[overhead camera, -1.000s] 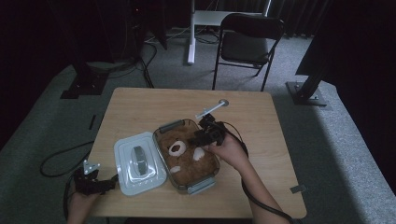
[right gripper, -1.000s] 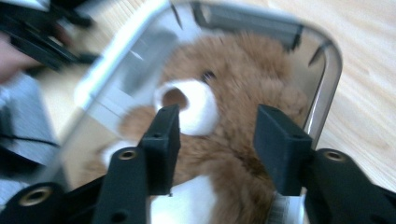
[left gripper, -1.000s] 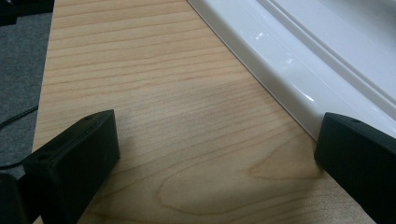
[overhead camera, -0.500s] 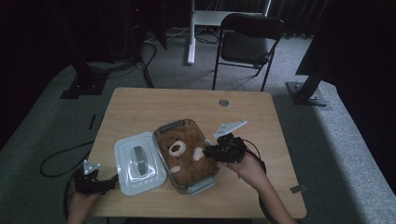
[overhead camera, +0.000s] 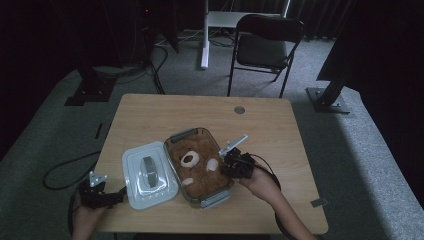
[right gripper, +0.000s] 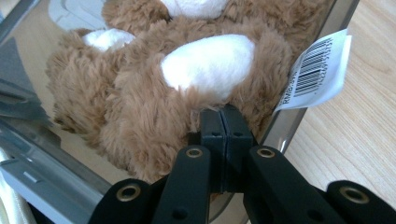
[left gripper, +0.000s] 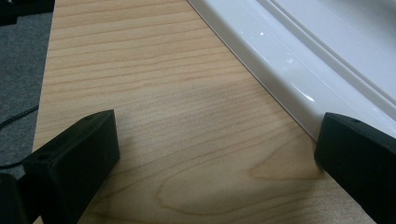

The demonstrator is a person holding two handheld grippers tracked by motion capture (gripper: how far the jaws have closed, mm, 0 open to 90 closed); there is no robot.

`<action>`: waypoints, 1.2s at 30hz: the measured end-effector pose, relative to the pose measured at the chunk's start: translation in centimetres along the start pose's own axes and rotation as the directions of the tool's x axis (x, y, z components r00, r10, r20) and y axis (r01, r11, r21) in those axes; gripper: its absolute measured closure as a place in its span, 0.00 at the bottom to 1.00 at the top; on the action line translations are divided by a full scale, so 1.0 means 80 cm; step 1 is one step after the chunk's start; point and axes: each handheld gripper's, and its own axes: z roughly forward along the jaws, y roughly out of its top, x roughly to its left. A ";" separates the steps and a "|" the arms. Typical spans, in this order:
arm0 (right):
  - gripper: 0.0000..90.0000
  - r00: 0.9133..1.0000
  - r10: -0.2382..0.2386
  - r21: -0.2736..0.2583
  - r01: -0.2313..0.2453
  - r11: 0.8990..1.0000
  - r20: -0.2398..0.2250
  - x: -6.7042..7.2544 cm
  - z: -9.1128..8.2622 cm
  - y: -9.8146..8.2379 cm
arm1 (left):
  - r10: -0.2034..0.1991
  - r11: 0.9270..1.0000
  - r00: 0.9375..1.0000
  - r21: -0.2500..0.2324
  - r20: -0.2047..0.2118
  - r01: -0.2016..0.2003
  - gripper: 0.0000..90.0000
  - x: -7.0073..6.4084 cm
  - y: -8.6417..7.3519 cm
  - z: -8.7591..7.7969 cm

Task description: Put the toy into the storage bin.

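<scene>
Now: shaggy brown teddy bear (right gripper: 154, 98) with white paw pads lies in the clear rectangular container (overhead camera: 218, 199) mid-table — barcode tag (right gripper: 317, 70) draped over its rim. Right gripper (right gripper: 223, 116) has just been closing; jaws meet flat, nothing visibly pinched. Left gripper (left gripper: 210, 154) rests wide beside the glossy white lid (left gripper: 299, 70) (smooth, ridged). Pale-grained wooden table (overhead camera: 280, 130), grey carpet, a folding chair (overhead camera: 265, 47) beyond.

Fluffy brown plush bear (right gripper: 154, 93), glossy white plastic lid (left gripper: 299, 60), matt wood-grain table (left gripper: 163, 116)
</scene>
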 end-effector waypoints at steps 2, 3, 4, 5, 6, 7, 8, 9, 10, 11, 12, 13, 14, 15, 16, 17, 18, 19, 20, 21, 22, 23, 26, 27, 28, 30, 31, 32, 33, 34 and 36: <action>1.00 1.000 -0.005 0.035 0.005 0.999 -0.002 0.001 0.004 0.003 | 0.000 1.000 1.000 -0.001 -0.001 0.000 0.01 0.000 0.000 0.000; 1.00 1.000 -0.005 0.035 0.005 0.999 -0.002 0.001 0.004 0.003 | 0.000 1.000 1.000 -0.001 -0.001 0.000 0.01 0.000 0.000 0.000; 1.00 1.000 -0.013 0.047 0.013 0.999 0.001 0.001 0.005 0.004 | 0.000 1.000 1.000 0.000 -0.001 0.000 0.01 0.000 0.000 0.000; 1.00 1.000 -0.023 0.080 0.023 0.997 0.001 0.001 0.009 0.008 | -0.001 1.000 1.000 -0.001 -0.001 0.001 0.01 0.000 0.000 0.000; 1.00 1.000 -0.023 0.080 0.023 0.997 0.001 0.001 0.009 0.008 | -0.001 1.000 1.000 -0.001 -0.001 0.001 0.01 0.000 0.000 0.000; 1.00 1.000 -0.022 0.089 0.023 0.996 -0.002 0.001 0.010 0.009 | -0.001 1.000 1.000 -0.001 -0.002 0.001 0.01 0.000 0.000 0.000; 1.00 0.999 -0.034 0.104 0.034 0.994 0.006 0.002 0.011 0.010 | -0.002 1.000 1.000 -0.001 -0.002 0.002 0.01 0.000 0.000 0.000; 1.00 0.999 -0.040 0.112 0.039 0.993 0.008 0.002 0.011 0.011 | -0.003 1.000 1.000 -0.001 -0.003 0.003 0.01 0.000 0.000 0.000; 1.00 0.999 -0.043 0.126 0.042 0.991 0.010 0.003 0.012 0.013 | -0.003 1.000 1.000 -0.001 -0.003 0.003 0.01 0.000 0.000 0.001; 1.00 0.999 -0.043 0.126 0.042 0.991 0.010 0.003 0.012 0.013 | -0.005 1.000 1.000 -0.003 -0.004 0.005 0.01 0.000 0.001 0.001; 1.00 0.998 -0.055 0.139 0.052 0.989 0.013 0.004 0.013 0.015 | -0.006 1.000 1.000 -0.003 -0.005 0.006 0.01 0.000 0.001 0.001; 1.00 0.998 -0.067 0.157 0.063 0.986 0.020 0.005 0.014 0.017 | -0.006 1.000 1.000 -0.003 -0.005 0.006 0.01 0.000 0.001 0.001; 1.00 0.995 -0.088 0.190 0.080 0.979 0.035 0.009 0.017 0.022 | -0.006 1.000 1.000 -0.003 -0.005 0.006 0.01 0.000 0.001 0.001; 1.00 0.993 -0.113 0.212 0.102 0.972 0.044 0.011 0.020 0.025 | -0.006 1.000 1.000 -0.003 -0.005 0.006 0.01 0.000 0.001 0.001; 1.00 0.992 -0.120 0.234 0.106 0.966 0.046 0.013 0.023 0.028 | -0.006 1.000 1.000 -0.003 -0.005 0.006 0.01 0.000 0.001 0.001; 1.00 0.989 -0.137 0.265 0.119 0.957 0.049 0.015 0.028 0.031 | -0.006 1.000 1.000 -0.003 -0.005 0.006 0.01 0.000 0.001 0.001; 1.00 0.986 -0.159 0.318 0.135 0.938 0.051 0.015 0.035 0.037 | -0.005 1.000 1.000 -0.002 -0.005 0.005 0.01 0.000 0.001 0.001; 1.00 0.986 -0.159 0.318 0.135 0.938 0.051 0.015 0.035 0.037 | -0.005 1.000 1.000 -0.002 -0.005 0.005 0.01 0.000 0.001 0.001; 1.00 0.984 -0.172 0.364 0.148 0.920 0.035 0.014 0.040 0.043 | -0.005 1.000 1.000 -0.002 -0.005 0.005 0.01 0.000 0.001 0.001; 1.00 0.984 -0.172 0.364 0.148 0.920 0.035 0.014 0.040 0.043 | -0.005 1.000 1.000 -0.002 -0.005 0.005 0.01 0.000 0.001 0.001; 1.00 0.977 -0.207 0.423 0.170 0.890 0.042 0.018 0.051 0.045 | -0.005 1.000 1.000 -0.002 -0.005 0.005 0.01 0.000 0.001 0.001; 1.00 0.973 -0.225 0.435 0.179 0.882 0.055 0.019 0.055 0.046 | -0.005 1.000 1.000 -0.002 -0.005 0.005 0.01 0.000 0.001 0.001; 1.00 0.971 -0.229 0.444 0.179 0.878 0.062 0.020 0.056 0.048 | -0.006 1.000 1.000 -0.003 -0.005 0.006 0.01 0.000 0.001 0.001; 1.00 0.972 -0.227 0.444 0.177 0.878 0.062 0.020 0.056 0.048 | -0.006 1.000 1.000 -0.003 -0.005 0.006 0.01 0.000 0.001 0.001; 1.00 0.972 -0.227 0.444 0.177 0.878 0.062 0.020 0.056 0.048 | -0.006 1.000 1.000 -0.003 -0.005 0.006 0.01 0.000 0.001 0.001; 1.00 0.972 -0.224 0.416 0.173 0.893 0.076 0.021 0.053 0.047 | -0.006 1.000 1.000 -0.002 -0.005 0.006 0.01 0.000 0.001 0.001; 1.00 0.972 -0.221 0.399 0.171 0.901 0.081 0.021 0.049 0.046 | -0.006 1.000 1.000 -0.002 -0.005 0.006 0.01 0.000 0.001 0.001; 1.00 0.978 -0.196 0.359 0.156 0.920 0.076 0.017 0.042 0.045 | -0.006 1.000 1.000 -0.002 -0.005 0.006 0.01 0.000 0.001 0.001; 0.99 0.982 -0.176 0.331 0.145 0.933 0.067 0.015 0.037 0.045 | -0.006 1.000 1.000 -0.002 -0.005 0.006 0.01 0.000 0.001 0.001; 0.97 0.984 -0.168 0.301 0.141 0.943 0.064 0.013 0.027 0.043 | -0.006 1.000 1.000 -0.002 -0.006 0.006 0.01 0.000 0.001 0.001; 0.93 0.989 -0.133 0.237 0.116 0.965 0.058 0.009 0.009 0.042 | -0.008 1.000 1.000 -0.001 -0.007 0.008 0.01 0.000 0.001 0.001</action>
